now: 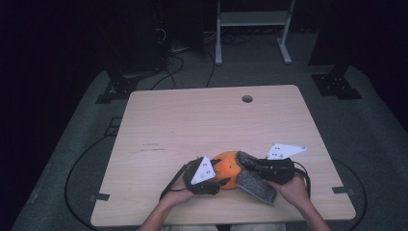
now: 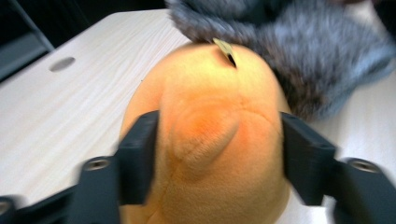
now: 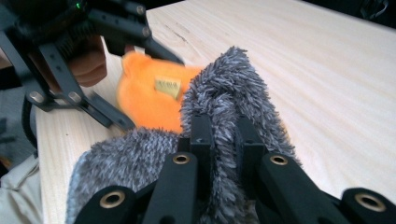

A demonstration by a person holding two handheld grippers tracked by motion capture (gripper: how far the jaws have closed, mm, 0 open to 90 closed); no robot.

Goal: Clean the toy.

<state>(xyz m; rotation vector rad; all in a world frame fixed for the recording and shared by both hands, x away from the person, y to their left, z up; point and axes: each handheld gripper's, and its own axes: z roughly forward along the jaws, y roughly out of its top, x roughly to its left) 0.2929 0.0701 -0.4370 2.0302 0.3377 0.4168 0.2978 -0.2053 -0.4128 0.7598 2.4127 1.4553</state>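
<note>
My left gripper [image 2: 217,154] clamps the orange plush [image 2: 210,140] steady; my right gripper [image 3: 219,140], pinched on the grey fuzzy cloth [image 3: 224,93], drapes it over.

Soft orange plush toy [image 2: 210,140] runs off the bottom edge, blurred; fuzzy grey fabric piece [image 2: 289,51] is cut by the top edge, shape unclear.

Black grippers [image 1: 226,182], brass-ringed screws, white dotted triangular plates, black cables

Both hands hold grippers close together: left gripper [image 1: 222,179] jaws clamp something between them, right gripper [image 1: 242,159] jaws pinched tight.
</note>
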